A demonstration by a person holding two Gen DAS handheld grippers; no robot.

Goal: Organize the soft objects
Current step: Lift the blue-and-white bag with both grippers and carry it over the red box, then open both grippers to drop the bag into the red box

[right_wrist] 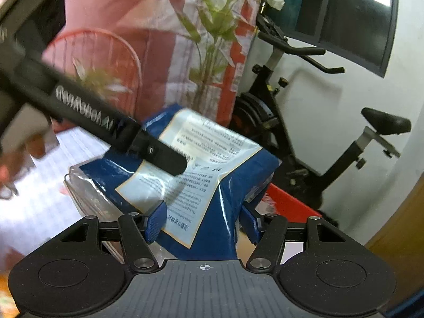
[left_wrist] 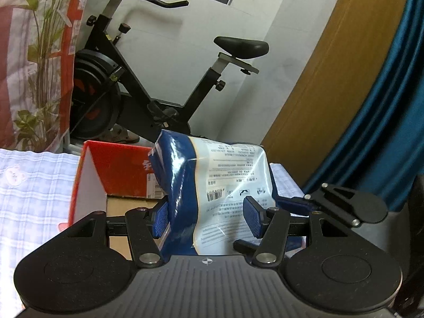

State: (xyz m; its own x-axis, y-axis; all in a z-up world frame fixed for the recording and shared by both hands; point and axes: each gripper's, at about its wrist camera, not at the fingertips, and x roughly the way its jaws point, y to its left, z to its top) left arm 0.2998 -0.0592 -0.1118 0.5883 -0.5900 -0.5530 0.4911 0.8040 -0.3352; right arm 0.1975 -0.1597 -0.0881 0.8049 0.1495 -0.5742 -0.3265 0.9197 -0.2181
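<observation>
Both the left gripper (left_wrist: 208,218) and the right gripper (right_wrist: 202,221) clamp the soft blue pack (left_wrist: 212,185) between their fingers, sharing its floppy bulk above the red box (left_wrist: 111,169).

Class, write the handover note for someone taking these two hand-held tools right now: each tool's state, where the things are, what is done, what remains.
Left tool: shut on one end of the blue pack.
Right tool: shut on the same pack's other end.
The pack is lifted clear, in front of the open red box on the checked sheet.
Done: pack picked up with both tools.
Left: probably lower it into the box, then release both.
</observation>
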